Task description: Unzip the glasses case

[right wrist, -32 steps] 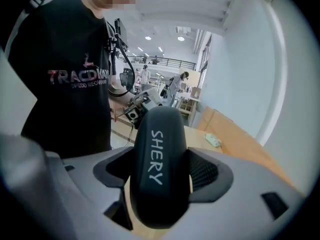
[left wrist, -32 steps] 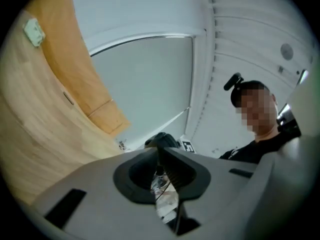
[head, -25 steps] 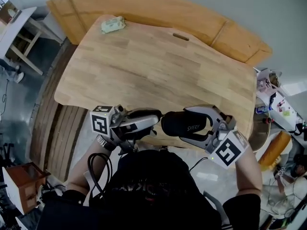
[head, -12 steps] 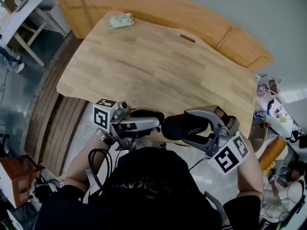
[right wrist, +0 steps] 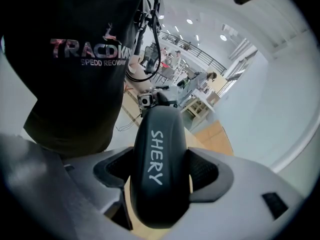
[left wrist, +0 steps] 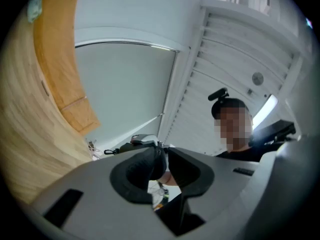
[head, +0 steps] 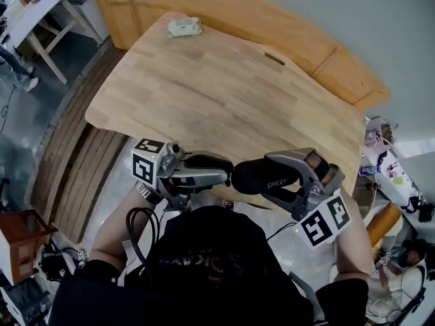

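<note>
The black glasses case (head: 262, 175) marked SHERY hangs in the air over the table's near edge, close to the person's chest. My right gripper (head: 269, 176) is shut on it, one pad on each long side; its own view shows the case (right wrist: 159, 174) filling the jaws of the right gripper (right wrist: 160, 171). My left gripper (head: 224, 175) points at the case's left end, its tips right beside it. In the left gripper view the left gripper (left wrist: 162, 159) has a narrow slit between its pads after the jaws have just been opening, with nothing visible between them. The zip is not visible.
The wooden table (head: 224, 94) stretches ahead, with a small pale packet (head: 183, 27) at its far end. A curved wooden bench (head: 224, 12) runs behind it. A white table (head: 41, 5) stands at the upper left, clutter (head: 394, 168) at the right. A black cable (head: 136, 226) hangs by my left arm.
Both grippers have drifted slightly together, and the right one has rolled a little with the case still in it. The left gripper's tips stay by the case's left end.
</note>
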`<state>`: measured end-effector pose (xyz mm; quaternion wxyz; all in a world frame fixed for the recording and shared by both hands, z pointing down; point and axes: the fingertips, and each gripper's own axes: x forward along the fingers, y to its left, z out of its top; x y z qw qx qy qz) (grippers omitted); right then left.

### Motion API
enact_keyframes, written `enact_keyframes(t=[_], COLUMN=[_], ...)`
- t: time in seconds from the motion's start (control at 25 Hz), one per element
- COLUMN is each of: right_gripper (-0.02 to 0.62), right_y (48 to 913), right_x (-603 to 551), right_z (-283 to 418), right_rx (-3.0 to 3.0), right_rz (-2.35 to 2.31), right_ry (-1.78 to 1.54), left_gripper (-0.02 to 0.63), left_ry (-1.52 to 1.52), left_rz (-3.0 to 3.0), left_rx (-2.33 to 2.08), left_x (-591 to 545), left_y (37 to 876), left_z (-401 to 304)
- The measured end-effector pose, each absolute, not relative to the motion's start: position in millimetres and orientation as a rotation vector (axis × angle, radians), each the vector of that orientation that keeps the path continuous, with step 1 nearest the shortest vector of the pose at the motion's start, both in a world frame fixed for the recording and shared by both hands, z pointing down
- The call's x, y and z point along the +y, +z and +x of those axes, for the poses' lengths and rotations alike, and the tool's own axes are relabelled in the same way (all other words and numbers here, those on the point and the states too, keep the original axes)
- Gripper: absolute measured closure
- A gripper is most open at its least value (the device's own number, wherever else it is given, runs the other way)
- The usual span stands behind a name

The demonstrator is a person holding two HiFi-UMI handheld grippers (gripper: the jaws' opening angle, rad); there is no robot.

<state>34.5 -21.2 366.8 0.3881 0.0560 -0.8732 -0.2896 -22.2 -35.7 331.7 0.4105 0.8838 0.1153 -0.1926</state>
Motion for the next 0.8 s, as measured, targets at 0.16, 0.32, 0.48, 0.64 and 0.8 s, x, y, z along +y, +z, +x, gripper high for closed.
enact_keyframes(t=[0.16,0.32,0.48,0.64,0.8], right_gripper=[0.247,0.247,0.247,0.247,0.247], right_y=[370.9,374.2,375.5,370.0,366.6], right_x=[-20.2,-20.1,-17.3,-10.0,-1.2], right_z=[32.3,30.7,30.1,32.7,36.7], right_rx=[-2.247,-2.302,-2.34,-2.381,-2.421], right_rz=[0.118,0.089,0.06,0.024,-0.054], right_ry=[-0.666,-0.554,-0.504,-0.391,-0.211], left_gripper=[0.506,0.497,0.479,0.476,0.476], left_ry=[-0.335,-0.19,-0.111,-0.074,-0.162], left_rz=[2.551,2.791,2.859,2.873,2.867], left_rx=[0.087,-0.007,-0.008,-0.018,0.031], left_x=[-34.3,-35.7,-37.0,-35.4,-28.2], left_y=[334.5,332.6,336.1,345.2,339.1], left_z=[-20.9,-22.1,-23.1,-25.4,-24.0])
